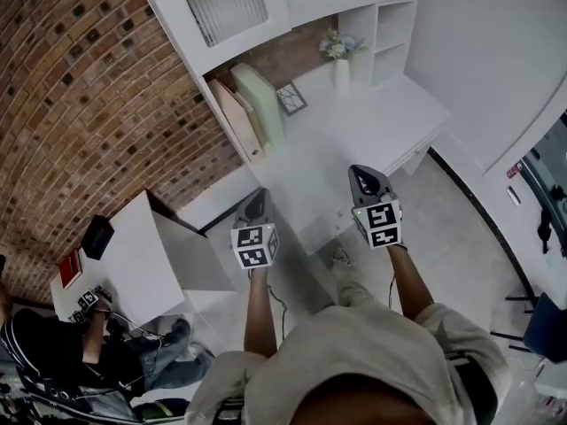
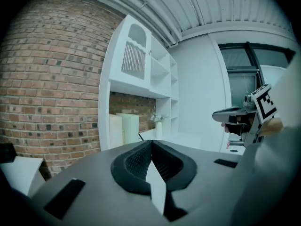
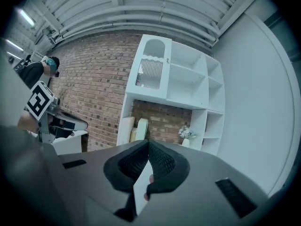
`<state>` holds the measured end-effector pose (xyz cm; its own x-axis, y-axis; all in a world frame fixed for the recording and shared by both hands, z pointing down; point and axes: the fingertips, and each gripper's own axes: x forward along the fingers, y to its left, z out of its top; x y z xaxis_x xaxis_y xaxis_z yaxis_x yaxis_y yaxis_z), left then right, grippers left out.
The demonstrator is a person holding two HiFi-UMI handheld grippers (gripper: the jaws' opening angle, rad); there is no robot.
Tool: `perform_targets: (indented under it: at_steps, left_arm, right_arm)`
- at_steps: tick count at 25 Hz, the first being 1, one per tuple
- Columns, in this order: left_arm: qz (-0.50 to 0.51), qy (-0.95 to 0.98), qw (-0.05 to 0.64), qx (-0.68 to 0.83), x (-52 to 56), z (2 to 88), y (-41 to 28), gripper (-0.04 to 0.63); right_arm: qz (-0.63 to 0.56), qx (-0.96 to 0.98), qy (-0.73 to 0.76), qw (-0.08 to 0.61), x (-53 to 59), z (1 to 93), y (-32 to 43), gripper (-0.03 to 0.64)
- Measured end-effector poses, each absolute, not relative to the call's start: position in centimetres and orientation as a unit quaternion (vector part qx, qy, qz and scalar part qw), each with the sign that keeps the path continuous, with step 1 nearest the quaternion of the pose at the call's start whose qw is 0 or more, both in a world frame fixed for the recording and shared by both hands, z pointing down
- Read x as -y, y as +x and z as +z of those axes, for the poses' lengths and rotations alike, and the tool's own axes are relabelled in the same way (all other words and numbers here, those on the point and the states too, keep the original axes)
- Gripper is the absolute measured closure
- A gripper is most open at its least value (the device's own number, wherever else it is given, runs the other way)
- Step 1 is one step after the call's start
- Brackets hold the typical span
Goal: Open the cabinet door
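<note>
Grey shirt [image 1: 372, 352] and forearms nearest, low in head view. Left gripper [image 1: 258, 195] and right gripper [image 1: 360, 170] held level side by side, both with jaws pressed together, nothing between. White desk [image 1: 381, 118] ahead; vase of flowers [image 1: 341, 65] and leaning folders [image 1: 257, 104] at back. Cabinet door [image 1: 226, 3], ribbed panel, closed, upper left of white shelf unit [image 3: 188, 79], well apart from both grippers. Brick wall [image 1: 80, 104] on left, pale floor [image 1: 443, 237], ribbed ceiling [image 3: 141, 8].
</note>
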<state>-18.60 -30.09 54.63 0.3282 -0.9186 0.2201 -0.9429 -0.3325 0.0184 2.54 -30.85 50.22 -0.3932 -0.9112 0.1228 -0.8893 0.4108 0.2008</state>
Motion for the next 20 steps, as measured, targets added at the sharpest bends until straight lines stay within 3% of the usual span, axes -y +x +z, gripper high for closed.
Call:
perform_targets:
  at_steps: [20]
  left_arm:
    - [0.084, 0.773, 0.059, 0.626, 47.6, 51.7, -18.9, 0.569]
  right_arm:
    - [-0.057, 0.866, 0.489, 0.084, 51.0, 47.9, 2.1, 0.603]
